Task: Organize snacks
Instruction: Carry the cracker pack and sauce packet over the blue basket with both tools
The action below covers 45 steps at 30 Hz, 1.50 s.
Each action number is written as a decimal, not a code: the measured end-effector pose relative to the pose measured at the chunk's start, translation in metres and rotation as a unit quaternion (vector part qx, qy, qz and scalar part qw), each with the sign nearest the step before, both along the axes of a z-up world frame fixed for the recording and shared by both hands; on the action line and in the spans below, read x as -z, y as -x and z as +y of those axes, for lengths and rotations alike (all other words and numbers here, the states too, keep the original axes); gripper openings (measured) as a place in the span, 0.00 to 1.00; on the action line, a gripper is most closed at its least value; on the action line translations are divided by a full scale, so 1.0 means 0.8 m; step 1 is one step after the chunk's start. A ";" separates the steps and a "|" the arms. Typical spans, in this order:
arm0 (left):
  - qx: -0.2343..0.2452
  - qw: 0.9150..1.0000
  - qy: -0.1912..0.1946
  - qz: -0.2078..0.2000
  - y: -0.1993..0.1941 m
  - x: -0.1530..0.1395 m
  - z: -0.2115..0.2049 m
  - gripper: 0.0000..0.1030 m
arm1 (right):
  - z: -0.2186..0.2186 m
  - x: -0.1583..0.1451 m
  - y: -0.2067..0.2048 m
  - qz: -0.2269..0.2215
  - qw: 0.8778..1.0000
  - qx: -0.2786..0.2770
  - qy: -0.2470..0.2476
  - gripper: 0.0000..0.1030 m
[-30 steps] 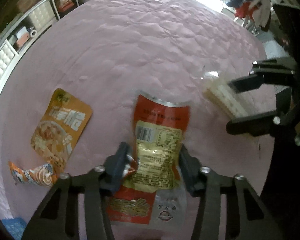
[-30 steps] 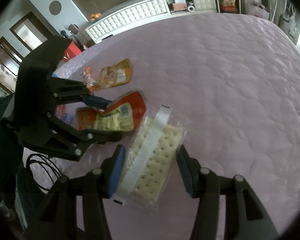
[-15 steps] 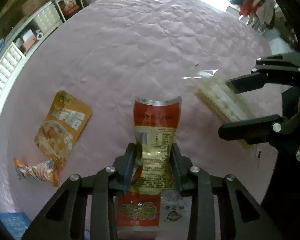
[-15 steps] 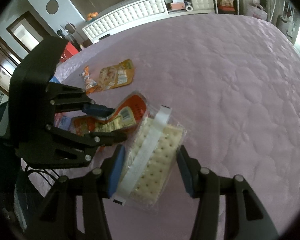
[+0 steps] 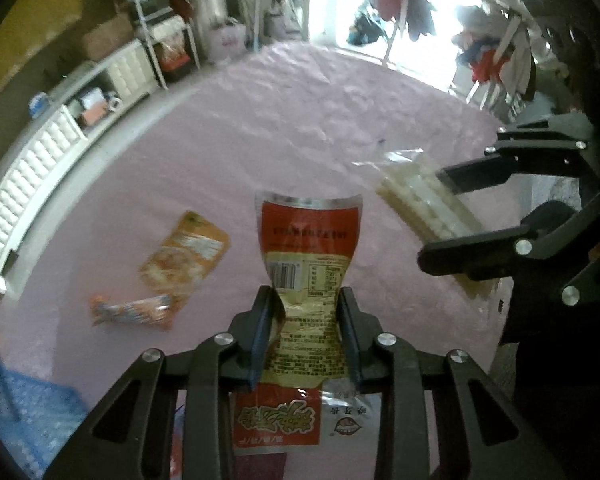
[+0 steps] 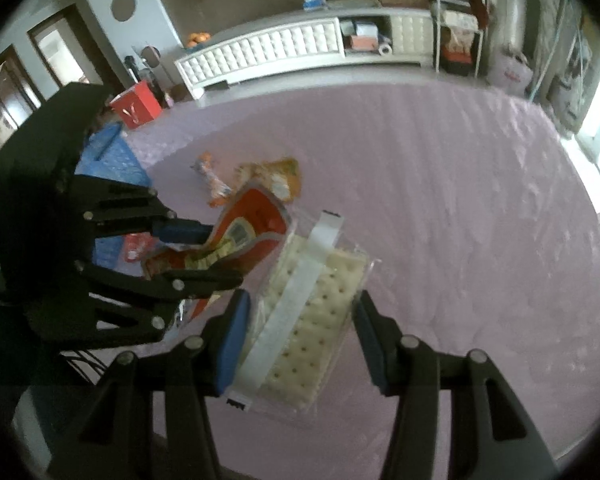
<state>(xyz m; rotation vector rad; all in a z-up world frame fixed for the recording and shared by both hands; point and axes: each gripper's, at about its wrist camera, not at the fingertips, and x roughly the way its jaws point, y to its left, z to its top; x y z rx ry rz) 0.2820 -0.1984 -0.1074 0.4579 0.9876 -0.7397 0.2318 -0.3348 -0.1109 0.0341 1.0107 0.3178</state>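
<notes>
a red snack pouch [image 5: 309, 276] hangs pinched (its waist crumpled) in the left gripper [image 5: 308, 320] above the pink quilted bed [image 5: 300, 120]; beside it, the right gripper [image 6: 300, 332] clamps a clear cracker pack [image 6: 312, 312].

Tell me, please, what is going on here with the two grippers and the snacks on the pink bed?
A person is sorting snacks with two handheld grippers. The left gripper, jaws just closed, pinches a red snack pouch; the right gripper holds a clear cracker pack. Both packets look lifted off the pink bedspread. An orange pouch and a small wrapper lie there, beside a blue basket.
</notes>
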 end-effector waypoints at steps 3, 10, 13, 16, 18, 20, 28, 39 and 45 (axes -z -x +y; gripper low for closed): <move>-0.018 0.999 0.019 -0.025 0.016 -0.034 0.027 0.29 | 0.017 -0.025 0.009 -0.020 1.000 -0.012 0.007 0.55; -0.066 0.994 0.040 -0.074 0.054 -0.099 0.107 0.29 | 0.074 -0.071 0.019 -0.059 0.997 -0.051 0.022 0.55; -0.085 0.992 0.043 -0.088 0.068 -0.113 0.141 0.29 | 0.108 -0.089 0.018 -0.075 0.994 -0.077 0.019 0.55; -0.110 0.987 0.044 -0.108 0.084 -0.129 0.184 0.29 | 0.139 -0.100 0.015 -0.085 0.991 -0.100 0.014 0.55; -0.125 0.984 0.049 -0.114 0.092 -0.137 0.205 0.29 | 0.157 -0.101 0.013 -0.085 0.990 -0.113 0.010 0.55; -0.140 0.982 0.048 -0.119 0.098 -0.144 0.228 0.29 | 0.179 -0.101 0.008 -0.084 0.988 -0.128 0.006 0.55; -0.183 0.975 0.037 -0.121 0.105 -0.153 0.300 0.29 | 0.262 -0.101 -0.004 -0.086 0.978 -0.189 0.007 0.55; -0.241 0.963 0.047 -0.111 0.083 -0.129 0.383 0.29 | 0.351 -0.087 -0.030 -0.077 0.969 -0.234 0.027 0.55; -0.256 0.961 0.048 -0.095 0.052 -0.105 0.411 0.29 | 0.378 -0.069 -0.060 -0.062 0.968 -0.238 0.040 0.55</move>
